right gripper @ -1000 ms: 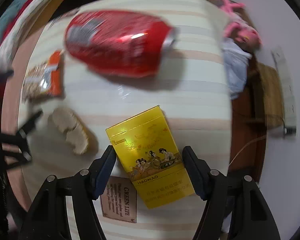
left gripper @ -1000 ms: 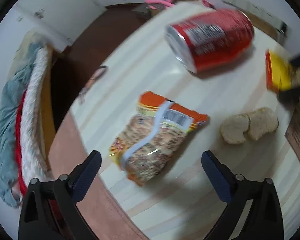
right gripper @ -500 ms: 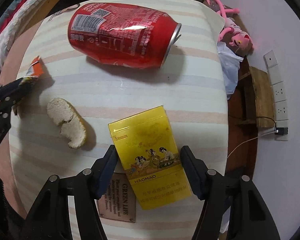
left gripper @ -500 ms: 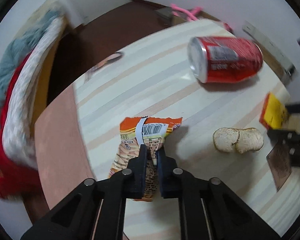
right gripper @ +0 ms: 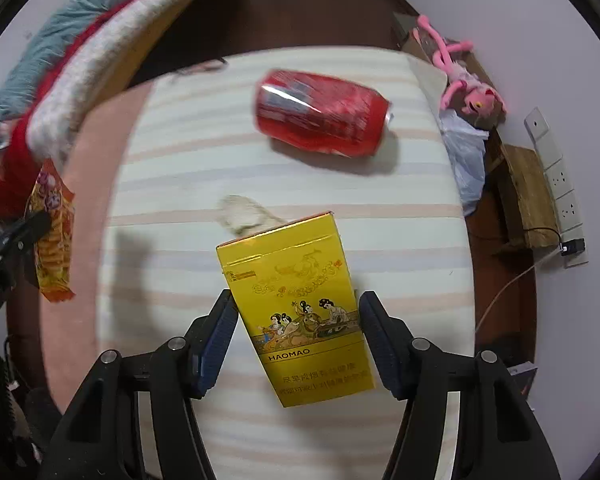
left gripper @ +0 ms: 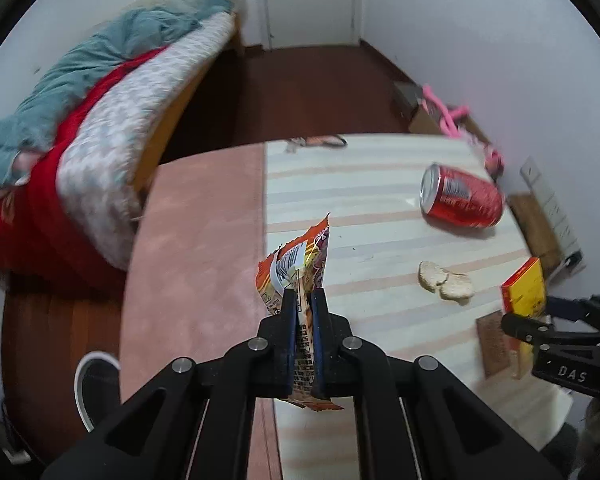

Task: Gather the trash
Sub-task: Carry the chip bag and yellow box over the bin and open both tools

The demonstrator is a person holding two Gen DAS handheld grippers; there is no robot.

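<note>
My left gripper [left gripper: 301, 300] is shut on an orange snack wrapper [left gripper: 298, 264] and holds it in the air above the striped table's [left gripper: 364, 208] left edge; the wrapper also shows in the right wrist view [right gripper: 52, 236]. My right gripper [right gripper: 296, 312] is shut on a yellow cigarette box [right gripper: 300, 304], lifted off the table and tilted; it shows in the left wrist view [left gripper: 526, 288] too. A red soda can [right gripper: 320, 114] lies on its side at the far end [left gripper: 460, 200]. A pale peel scrap [left gripper: 446, 278] lies mid-table, half hidden behind the box [right gripper: 244, 212].
A brown card [left gripper: 494, 344] lies on the table near the right gripper. A bed with blankets [left gripper: 100, 120] stands left. A pink plush [right gripper: 468, 92], a plastic bag [right gripper: 466, 152], a wooden stool [right gripper: 524, 196] and a wall socket strip [right gripper: 556, 176] are to the right.
My left gripper closed on the snack wrapper and lifted it off the table. My right gripper has raised the yellow box off the table; the brown card stays behind.
</note>
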